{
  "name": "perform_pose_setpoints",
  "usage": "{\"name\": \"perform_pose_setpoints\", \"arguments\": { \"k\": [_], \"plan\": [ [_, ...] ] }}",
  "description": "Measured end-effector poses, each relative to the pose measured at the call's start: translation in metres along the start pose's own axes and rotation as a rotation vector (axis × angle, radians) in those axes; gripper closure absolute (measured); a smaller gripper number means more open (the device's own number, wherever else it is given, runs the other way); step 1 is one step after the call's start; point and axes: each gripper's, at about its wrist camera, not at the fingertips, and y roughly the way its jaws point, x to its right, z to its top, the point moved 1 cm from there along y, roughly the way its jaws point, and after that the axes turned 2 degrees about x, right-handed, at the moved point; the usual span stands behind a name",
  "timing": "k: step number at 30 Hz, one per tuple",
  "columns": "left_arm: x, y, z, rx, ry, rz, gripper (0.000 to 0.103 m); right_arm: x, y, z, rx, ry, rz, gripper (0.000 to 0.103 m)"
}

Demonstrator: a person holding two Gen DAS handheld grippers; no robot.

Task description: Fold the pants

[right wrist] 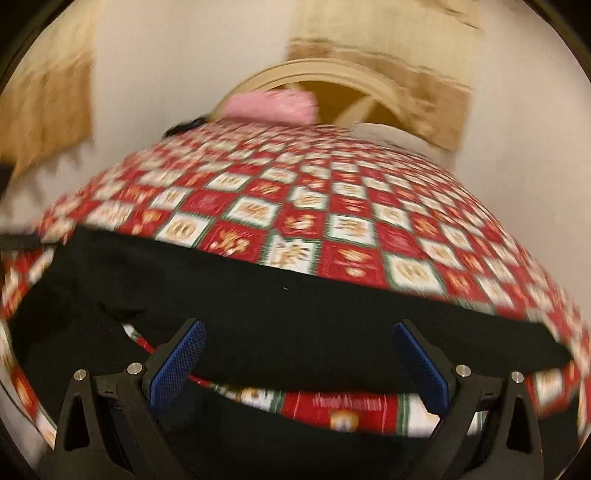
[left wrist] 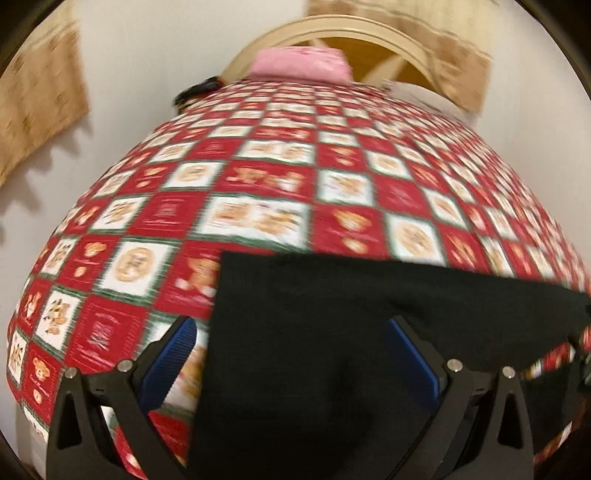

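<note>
Looking along both pairs of tongs, we see one pair of black pants (left wrist: 332,332) lying on the near part of a tabletop covered by a red, white and green checked cloth (left wrist: 266,177) printed with teddy bears. Writing sits in some red squares of the cloth, but motion blur makes it unreadable. We find no brand or label on the pants.

In the left wrist view, the left tongs (left wrist: 291,354) stand wide apart, their two blue pads (left wrist: 168,362) on either side of the pants' left edge; whether they touch the fabric we cannot tell. A straight pants edge runs across the cloth just beyond them.

In the right wrist view, the right tongs (right wrist: 295,358) also stand wide, with two blue pads (right wrist: 177,365). Black fabric (right wrist: 277,314) spans from the left edge of the tabletop toward the right, and a strip of cloth (right wrist: 343,406) shows between two bands of black near the tongs.

At the far edge of the tabletop we count one pink folded item (left wrist: 299,64), one small dark object (left wrist: 195,90) to its left, and one pale wooden chair back (left wrist: 332,27) behind them.
</note>
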Motion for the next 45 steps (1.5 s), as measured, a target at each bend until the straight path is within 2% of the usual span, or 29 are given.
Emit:
{"name": "perform_pose_setpoints", "arguments": {
  "k": [3,8,9,11,12,13,17,18,21,23,24,25,26,27,28,29,31,33,40,45],
  "plan": [
    [-0.021,0.016,0.015,-0.025,-0.071,-0.013,0.000,-0.010,0.035,0.015,-0.030,-0.113,0.011,0.001],
    [-0.030,0.054,0.023,-0.099,-0.107,-0.024,0.000,-0.014,0.083,0.034,-0.101,-0.176,0.080,0.002],
    [-0.030,0.063,0.024,-0.121,-0.114,-0.026,0.000,-0.013,0.094,0.037,-0.115,-0.185,0.085,0.004],
    [-0.035,0.081,0.023,-0.166,-0.136,0.012,0.000,-0.011,0.111,0.040,-0.153,-0.198,0.095,0.015],
    [-0.038,0.087,0.022,-0.178,-0.150,0.018,0.000,-0.010,0.120,0.042,-0.173,-0.199,0.103,0.023],
    [-0.042,0.091,0.021,-0.184,-0.166,0.016,0.000,-0.007,0.130,0.043,-0.201,-0.195,0.122,0.026],
    [-0.044,0.101,0.013,-0.222,-0.172,-0.006,0.000,-0.009,0.152,0.038,-0.300,-0.179,0.222,0.026],
    [-0.043,0.103,0.010,-0.232,-0.165,-0.008,0.000,-0.010,0.153,0.036,-0.300,-0.180,0.238,0.027],
    [-0.038,0.106,0.009,-0.210,-0.131,0.017,0.000,-0.010,0.150,0.035,-0.296,-0.176,0.301,0.043],
    [-0.035,0.108,0.012,-0.190,-0.126,0.023,0.001,-0.012,0.146,0.035,-0.301,-0.190,0.324,0.063],
    [-0.035,0.108,0.014,-0.172,-0.129,0.020,0.009,-0.014,0.145,0.035,-0.322,-0.181,0.375,0.086],
    [-0.035,0.108,0.015,-0.157,-0.130,0.020,0.019,-0.016,0.143,0.035,-0.331,-0.177,0.380,0.088],
    [-0.034,0.108,0.016,-0.150,-0.127,0.013,0.024,-0.019,0.139,0.035,-0.325,-0.197,0.360,0.090],
    [-0.033,0.107,0.018,-0.148,-0.124,0.000,0.037,-0.021,0.136,0.035,-0.319,-0.212,0.348,0.095],
    [-0.032,0.106,0.020,-0.144,-0.128,-0.020,0.047,-0.021,0.134,0.036,-0.313,-0.214,0.341,0.096],
    [-0.031,0.105,0.021,-0.141,-0.138,-0.029,0.048,-0.019,0.127,0.038,-0.295,-0.192,0.338,0.096],
    [-0.031,0.100,0.025,-0.131,-0.148,-0.050,0.058,-0.009,0.123,0.050,-0.262,-0.151,0.337,0.097],
    [-0.030,0.090,0.029,-0.109,-0.152,-0.062,0.060,-0.001,0.100,0.060,-0.198,-0.107,0.339,0.097],
    [-0.029,0.013,0.036,0.090,-0.135,-0.108,0.060,0.002,0.018,0.075,-0.021,-0.075,0.341,0.097],
    [-0.031,-0.042,0.012,0.196,-0.103,-0.142,0.060,-0.006,-0.056,0.048,0.104,-0.094,0.333,0.097]
  ]
}}
